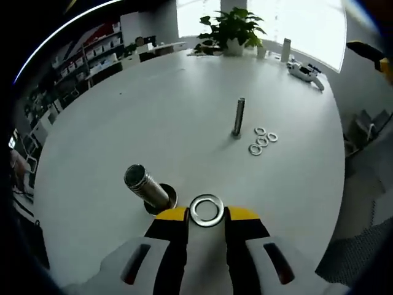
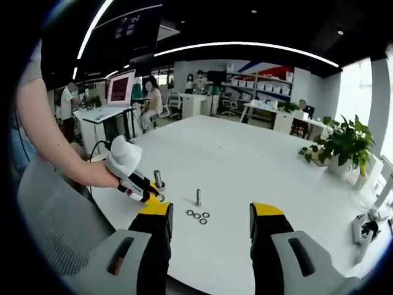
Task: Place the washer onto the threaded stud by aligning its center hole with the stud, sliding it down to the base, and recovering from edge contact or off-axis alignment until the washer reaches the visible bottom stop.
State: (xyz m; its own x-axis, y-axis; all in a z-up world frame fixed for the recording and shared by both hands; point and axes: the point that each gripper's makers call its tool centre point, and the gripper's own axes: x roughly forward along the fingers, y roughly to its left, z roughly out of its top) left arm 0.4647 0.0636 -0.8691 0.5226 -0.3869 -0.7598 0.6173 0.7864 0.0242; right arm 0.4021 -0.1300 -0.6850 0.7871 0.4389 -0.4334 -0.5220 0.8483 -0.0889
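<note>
My left gripper [image 1: 207, 213] is clamped on a washer [image 1: 206, 210]; it is a flat, shiny silver ring with a round center hole, pinched by its edges between my yellow-tipped jaws; it sits just beside a threaded stud [image 1: 146, 186], a grey metal post tilted in this view on a dark round base; a second stud [image 1: 238, 117] stands farther off on the white table [image 1: 123, 117], with spare washers [image 1: 262, 141] near it; my right gripper [image 2: 209, 216] hangs with jaws wide apart; I can read no writing.

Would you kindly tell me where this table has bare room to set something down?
Free: the wide stretch between the far stud and the plant, and the table's left side. Crowded: around the near stud beside the held washer, and the loose washers.
</note>
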